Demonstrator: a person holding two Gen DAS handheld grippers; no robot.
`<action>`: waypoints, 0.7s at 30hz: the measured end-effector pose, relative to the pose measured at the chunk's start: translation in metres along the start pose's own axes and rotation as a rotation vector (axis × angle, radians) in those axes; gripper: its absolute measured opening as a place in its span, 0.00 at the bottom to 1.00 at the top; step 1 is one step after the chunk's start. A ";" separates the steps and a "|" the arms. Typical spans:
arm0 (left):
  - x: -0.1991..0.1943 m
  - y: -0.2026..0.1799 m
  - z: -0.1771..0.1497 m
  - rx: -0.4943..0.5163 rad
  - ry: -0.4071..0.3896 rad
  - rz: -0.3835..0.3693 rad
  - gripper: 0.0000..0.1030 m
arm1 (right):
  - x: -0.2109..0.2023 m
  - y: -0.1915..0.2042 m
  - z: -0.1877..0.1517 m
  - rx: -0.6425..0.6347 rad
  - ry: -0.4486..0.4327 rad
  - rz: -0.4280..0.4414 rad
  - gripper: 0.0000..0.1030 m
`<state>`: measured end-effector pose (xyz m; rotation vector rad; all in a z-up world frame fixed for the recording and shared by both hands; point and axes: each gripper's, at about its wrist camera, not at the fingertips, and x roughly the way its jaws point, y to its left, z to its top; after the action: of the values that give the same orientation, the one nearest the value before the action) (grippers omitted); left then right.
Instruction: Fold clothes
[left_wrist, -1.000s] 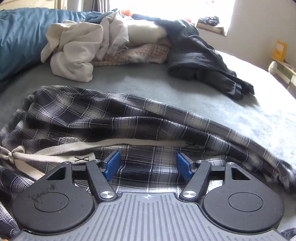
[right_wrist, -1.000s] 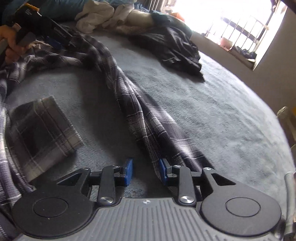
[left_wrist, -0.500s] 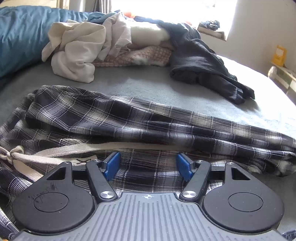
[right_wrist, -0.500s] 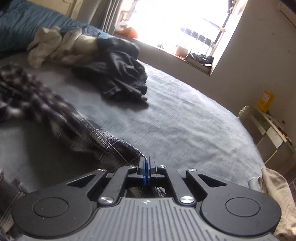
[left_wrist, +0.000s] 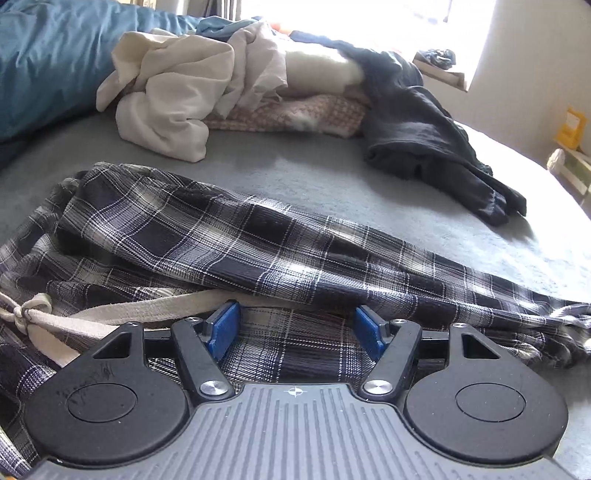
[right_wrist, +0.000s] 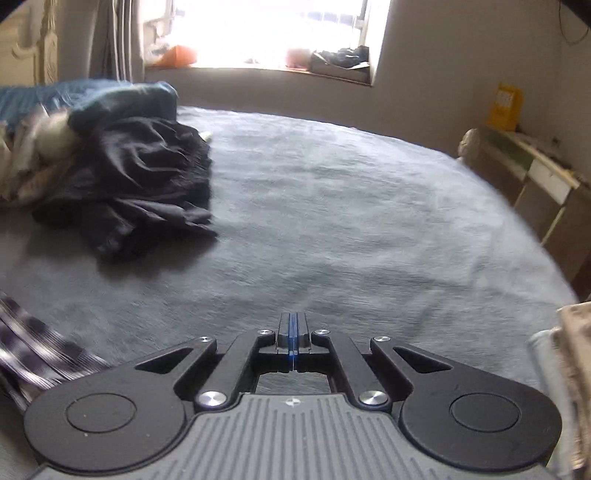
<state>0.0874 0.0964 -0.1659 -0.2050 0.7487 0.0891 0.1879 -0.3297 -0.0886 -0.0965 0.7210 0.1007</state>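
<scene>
My bed (left_wrist: 317, 173) carries everything here, its top covered in a grey, slightly fuzzy blanket that runs bare toward the far right edge (right_wrist: 369, 221). Nearest me the plaid trousers (left_wrist: 229, 243) lie bunched across it, their pale drawstring (left_wrist: 110, 314) knotted at my left. Beyond them, near the head of the bed, sits a heap: a cream garment (left_wrist: 173, 96) crumpled at the left, a pinkish checked cloth (left_wrist: 295, 114) flat beneath, and something white on top of that. A dark garment (left_wrist: 424, 144) spills from the heap's right side onto the blanket. A teal duvet (left_wrist: 48, 62) lies along the left.
</scene>
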 end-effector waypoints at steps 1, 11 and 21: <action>-0.001 0.002 0.001 -0.004 0.004 -0.007 0.65 | -0.003 0.005 -0.001 0.009 -0.005 0.038 0.02; -0.018 0.044 0.027 -0.034 -0.037 0.004 0.65 | 0.000 0.125 0.009 -0.285 0.068 0.457 0.50; -0.001 0.109 0.039 -0.062 -0.063 0.127 0.65 | 0.082 0.290 0.054 -0.318 0.267 0.702 0.62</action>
<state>0.0959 0.2113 -0.1542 -0.2124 0.6960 0.2387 0.2481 -0.0307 -0.1181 -0.1590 0.9764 0.8883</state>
